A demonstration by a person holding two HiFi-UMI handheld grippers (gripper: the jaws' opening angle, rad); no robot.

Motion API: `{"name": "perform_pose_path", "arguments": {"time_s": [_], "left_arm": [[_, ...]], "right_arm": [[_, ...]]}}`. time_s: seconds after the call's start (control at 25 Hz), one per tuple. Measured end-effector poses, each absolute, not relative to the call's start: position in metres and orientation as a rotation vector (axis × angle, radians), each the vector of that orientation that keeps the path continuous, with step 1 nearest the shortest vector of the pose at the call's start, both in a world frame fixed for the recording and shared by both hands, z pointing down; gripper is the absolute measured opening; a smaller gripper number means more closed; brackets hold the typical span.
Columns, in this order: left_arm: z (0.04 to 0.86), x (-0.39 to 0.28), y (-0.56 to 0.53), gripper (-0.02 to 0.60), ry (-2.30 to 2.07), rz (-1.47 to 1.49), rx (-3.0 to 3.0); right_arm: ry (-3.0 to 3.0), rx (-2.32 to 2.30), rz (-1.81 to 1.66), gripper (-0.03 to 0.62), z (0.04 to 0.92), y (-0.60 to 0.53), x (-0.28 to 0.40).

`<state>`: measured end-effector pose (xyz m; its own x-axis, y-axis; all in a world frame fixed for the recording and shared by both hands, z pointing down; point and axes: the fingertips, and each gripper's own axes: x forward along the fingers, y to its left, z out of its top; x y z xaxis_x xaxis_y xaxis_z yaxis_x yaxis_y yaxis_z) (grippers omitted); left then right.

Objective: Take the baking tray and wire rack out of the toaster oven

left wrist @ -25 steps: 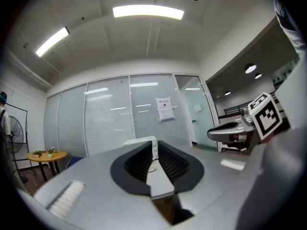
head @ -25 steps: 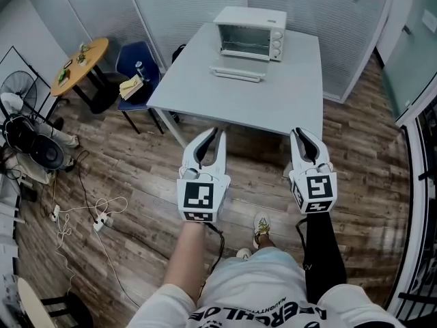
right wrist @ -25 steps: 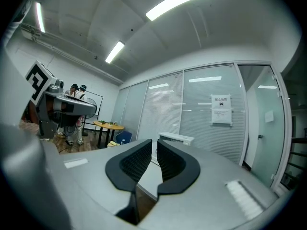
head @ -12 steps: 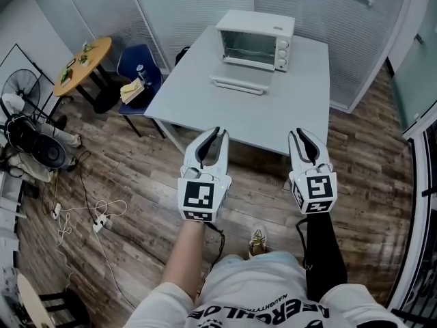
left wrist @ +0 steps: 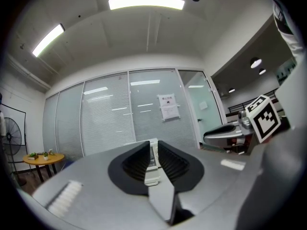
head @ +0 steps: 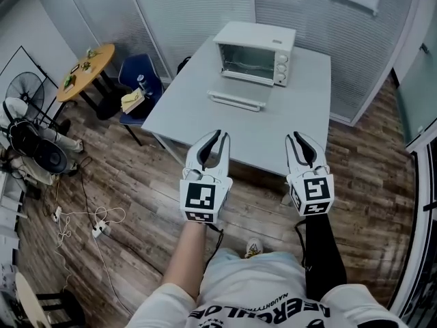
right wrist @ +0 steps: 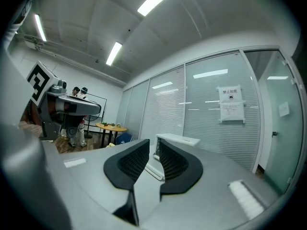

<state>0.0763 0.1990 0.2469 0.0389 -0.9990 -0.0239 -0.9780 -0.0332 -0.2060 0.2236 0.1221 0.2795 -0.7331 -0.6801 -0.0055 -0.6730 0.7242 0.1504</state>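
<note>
Before the table (head: pixel 300 108), left gripper (head: pixel 218 137) and right gripper (head: pixel 295 139) hang empty, jaws narrowly parted; toaster oven (head: pixel 254 53) seemingly open.

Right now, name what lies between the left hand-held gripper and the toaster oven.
Head view: only bare table and the toaster oven's lowered door.

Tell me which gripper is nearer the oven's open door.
Left. The left gripper is just short of the open door, at its left end; the right gripper, its empty jaws just opened slightly, is off to its right.
</note>
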Motion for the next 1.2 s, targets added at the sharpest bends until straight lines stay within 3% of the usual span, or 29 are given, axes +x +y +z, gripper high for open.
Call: {"name": "perform_pose_path", "arguments": {"time_s": [0.6,1.2], "left_arm": [[0.251,0.052,0.131,0.061,2.03,-0.2,-2.156],[0.263,-0.031,-0.002,0.061,1.943,-0.183,-2.263]], "right_arm": [[-2.877,1.115,-0.209,0.048,0.29,0.063,0.195],[-2.805,1.176,-0.225,0.049,0.295,-0.052,0.107]]}}
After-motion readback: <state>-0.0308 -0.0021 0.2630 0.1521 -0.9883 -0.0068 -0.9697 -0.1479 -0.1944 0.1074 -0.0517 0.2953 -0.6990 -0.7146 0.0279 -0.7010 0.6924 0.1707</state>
